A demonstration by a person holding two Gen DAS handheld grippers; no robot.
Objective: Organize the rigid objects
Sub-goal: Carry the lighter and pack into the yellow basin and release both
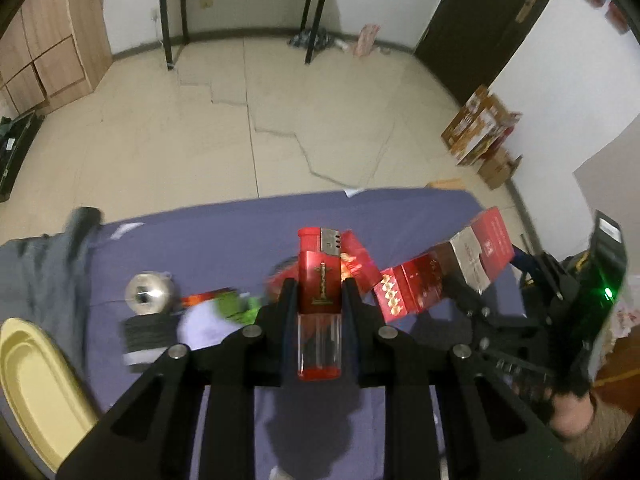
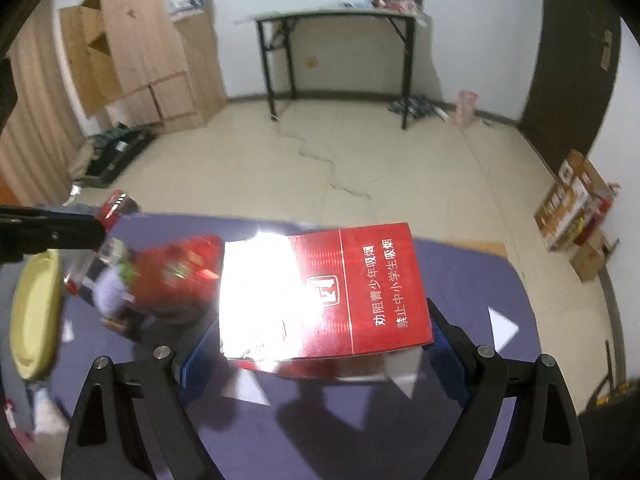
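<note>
A: Honestly, the left gripper is clamped on the lighter, lifted above the purple table.

B: And the right gripper pinches the red carton in the air. A loose squeeze might drop either onto the pile of red packs.

Right claw clamps red cigarette box.

A cracked beige floor meets white walls, with a black-legged folding table, wooden cabinets and a dark door.
</note>
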